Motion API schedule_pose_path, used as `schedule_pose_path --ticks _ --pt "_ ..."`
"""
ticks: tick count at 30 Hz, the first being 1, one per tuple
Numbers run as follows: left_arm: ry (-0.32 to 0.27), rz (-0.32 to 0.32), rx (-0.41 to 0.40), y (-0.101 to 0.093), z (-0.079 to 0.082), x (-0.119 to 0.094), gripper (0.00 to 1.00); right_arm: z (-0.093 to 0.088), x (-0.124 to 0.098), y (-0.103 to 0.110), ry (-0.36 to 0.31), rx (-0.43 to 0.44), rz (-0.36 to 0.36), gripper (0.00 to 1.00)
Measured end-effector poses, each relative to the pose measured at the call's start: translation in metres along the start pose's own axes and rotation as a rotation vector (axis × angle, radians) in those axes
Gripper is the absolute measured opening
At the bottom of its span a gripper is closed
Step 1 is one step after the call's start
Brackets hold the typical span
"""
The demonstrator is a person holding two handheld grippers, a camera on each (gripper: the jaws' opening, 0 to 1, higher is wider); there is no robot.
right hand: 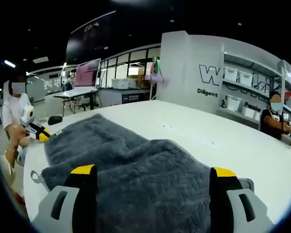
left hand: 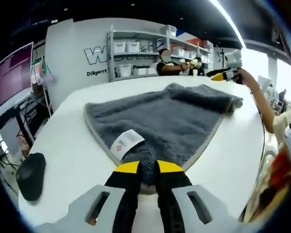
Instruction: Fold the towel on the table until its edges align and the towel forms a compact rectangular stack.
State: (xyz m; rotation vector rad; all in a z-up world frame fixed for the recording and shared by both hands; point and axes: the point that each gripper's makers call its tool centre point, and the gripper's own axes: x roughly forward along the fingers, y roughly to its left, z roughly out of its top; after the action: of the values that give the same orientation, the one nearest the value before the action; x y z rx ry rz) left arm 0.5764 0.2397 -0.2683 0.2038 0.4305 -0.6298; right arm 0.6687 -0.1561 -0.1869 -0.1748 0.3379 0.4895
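Note:
A grey fluffy towel (left hand: 165, 116) lies spread on the white table (left hand: 72, 141), with a white label (left hand: 126, 143) near its front edge. My left gripper (left hand: 149, 167) is shut on that front edge, and grey pile shows between its yellow-tipped jaws. The right gripper (left hand: 218, 76) hovers past the towel's rumpled far right corner (left hand: 230, 103), held by an outstretched arm. In the right gripper view, the right gripper (right hand: 153, 171) stands wide open just over the towel (right hand: 136, 170). The left gripper (right hand: 41, 133) shows at the towel's far left corner.
A black flat object (left hand: 31, 174) lies near the table's left edge. Shelves with white bins (left hand: 136, 48) and a person (left hand: 167, 63) stand behind the table. A person in white (right hand: 17, 111) stands at the left. Bare tabletop (right hand: 199, 126) stretches beyond the towel.

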Motion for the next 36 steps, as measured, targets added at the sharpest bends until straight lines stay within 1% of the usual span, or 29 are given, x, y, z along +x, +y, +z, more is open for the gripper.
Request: schedule_pose_path --ticks 3,5,7,12,19,22,29,33,36 --pt "0.006 -0.004 0.020 0.000 0.000 0.000 0.05 0.001 0.000 0.001 -0.002 -0.002 0.003 0.98" --pt "0.007 -0.005 0.022 0.000 0.000 0.000 0.05 0.001 -0.001 0.002 -0.005 -0.001 0.003 0.98" --pt "0.006 -0.009 0.006 0.003 0.000 -0.001 0.04 0.001 -0.001 0.002 -0.007 0.001 0.003 0.98" --pt "0.013 -0.017 0.001 0.002 0.000 -0.002 0.03 0.002 -0.002 0.000 -0.008 0.005 0.000 0.98" --pt "0.044 0.043 0.008 0.027 -0.004 -0.011 0.03 0.000 -0.002 0.002 0.004 0.001 0.006 0.99" --pt "0.045 0.064 -0.002 0.038 -0.007 -0.015 0.03 0.000 -0.001 0.000 0.009 0.003 0.007 0.99" --pt "0.043 0.087 -0.022 0.052 -0.010 -0.021 0.03 0.001 0.000 -0.002 0.015 0.011 0.005 0.99" --pt "0.070 0.140 0.003 0.068 -0.012 -0.027 0.03 0.001 0.001 -0.001 0.021 0.009 0.008 0.99" --pt "0.079 0.154 0.008 0.075 -0.013 -0.031 0.03 0.002 0.000 -0.001 0.020 0.008 0.010 0.99"
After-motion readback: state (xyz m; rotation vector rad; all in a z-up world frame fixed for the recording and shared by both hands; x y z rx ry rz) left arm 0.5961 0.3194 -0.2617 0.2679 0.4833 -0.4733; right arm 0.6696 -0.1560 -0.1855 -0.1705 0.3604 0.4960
